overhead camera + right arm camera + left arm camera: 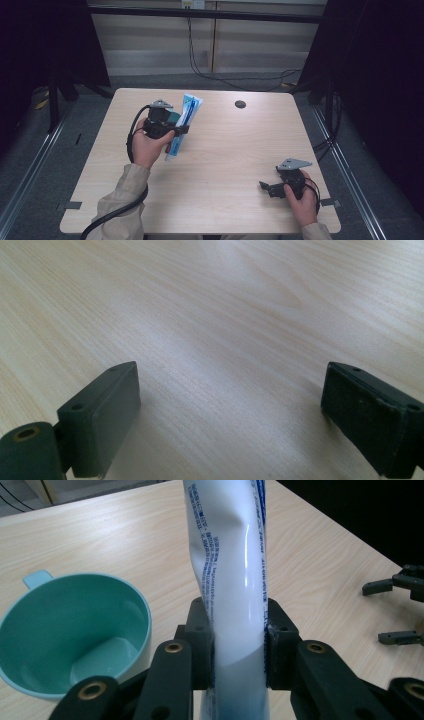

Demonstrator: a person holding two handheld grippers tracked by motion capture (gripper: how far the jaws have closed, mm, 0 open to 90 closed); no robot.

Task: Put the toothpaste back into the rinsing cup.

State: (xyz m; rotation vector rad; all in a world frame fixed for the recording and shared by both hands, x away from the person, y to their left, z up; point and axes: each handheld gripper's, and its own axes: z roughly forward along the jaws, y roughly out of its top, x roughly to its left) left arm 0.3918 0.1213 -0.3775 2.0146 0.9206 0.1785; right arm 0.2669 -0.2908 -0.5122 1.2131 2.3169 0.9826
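Note:
A white and blue toothpaste tube (186, 120) is held up off the table by my left gripper (179, 131). In the left gripper view the two black pads (278, 649) press into the tube (232, 580), which is dented at the grip. A teal mug (70, 630) with a small handle stands just beside the tube, its inside bare; in the high view the mug (174, 117) peeks out behind the gripper. My right gripper (264, 187) rests low near the table's front right, jaws spread wide over bare wood (230, 405).
The light wooden table (220, 150) has a round dark cable hole (240, 104) at the back. Dark frames and curtains flank it, and cables hang behind. The other gripper (400, 605) shows far right in the left gripper view.

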